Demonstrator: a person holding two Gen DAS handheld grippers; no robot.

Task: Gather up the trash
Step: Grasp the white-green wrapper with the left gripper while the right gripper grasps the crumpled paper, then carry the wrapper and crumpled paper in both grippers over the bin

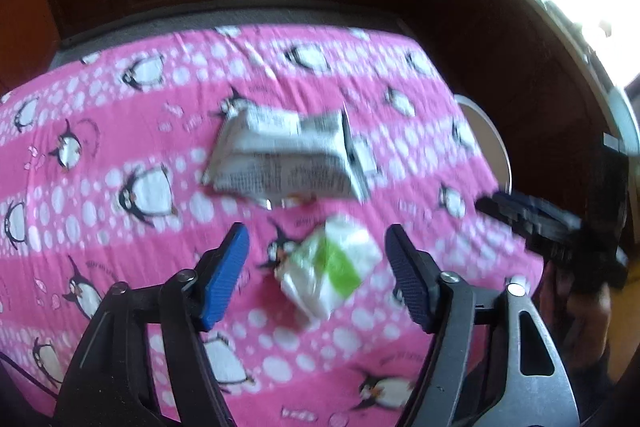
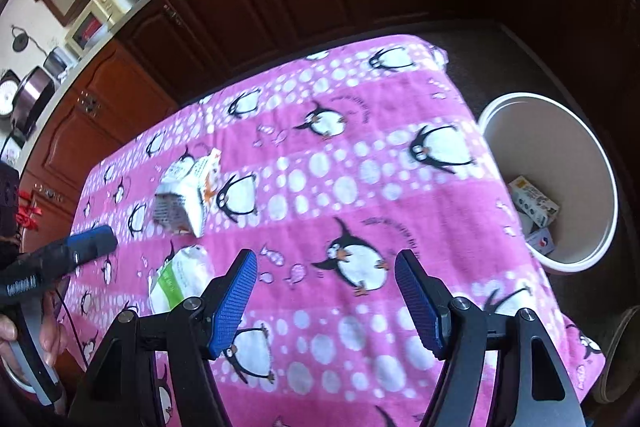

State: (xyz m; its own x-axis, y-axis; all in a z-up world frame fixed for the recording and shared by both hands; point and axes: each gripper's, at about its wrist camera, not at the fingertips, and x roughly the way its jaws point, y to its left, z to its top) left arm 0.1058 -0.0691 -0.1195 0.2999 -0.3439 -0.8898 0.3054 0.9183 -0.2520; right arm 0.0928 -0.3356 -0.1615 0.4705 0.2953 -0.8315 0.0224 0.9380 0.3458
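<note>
Left gripper point(image 1: 318, 277): jaws stood wide apart, holding nothing. Between its blue pads point(image 1: 224, 277), lying on the cloth and touching neither: one small crumpled wrapper point(image 1: 330, 265), white with a lime-green band, creased and puffed.

Just beyond the fingertips: one larger packet point(image 1: 286, 157), white to grey, covered in fine black print, flattened and wrinkled, with a trace of orange at its near edge.

Right gripper point(image 2: 326, 301): jaws likewise wide apart and empty, above bare pink penguin-print tablecloth point(image 2: 360, 187). Both pieces lay off to the left of its fingers.

To the right of those fingers, below the table edge: one round white bin point(image 2: 592, 155), holding small printed cartons point(image 2: 534, 203).
</note>
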